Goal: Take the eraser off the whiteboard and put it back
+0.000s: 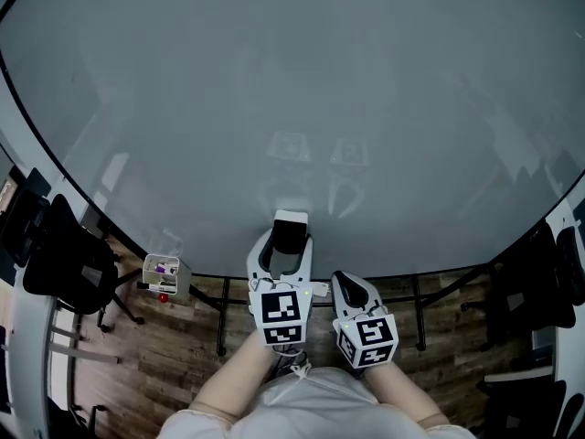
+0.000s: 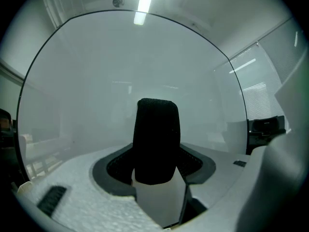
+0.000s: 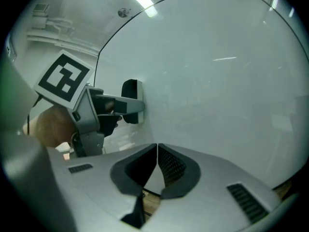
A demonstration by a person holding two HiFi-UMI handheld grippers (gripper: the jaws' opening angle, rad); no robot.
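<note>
While the whiteboard (image 1: 292,90) fills nearly the whole head view above a wooden floor (image 1: 183,346), the two claws sit side by side near its lower edge. The left claw (image 1: 289,245) points level at the board and is clenched on the eraser (image 2: 155,129), and just to its right the right claw (image 3: 157,166) is empty with its pads pressed together. The eraser stands upright between the left pads, right at the board's face, though I cannot tell whether it touches.
</note>
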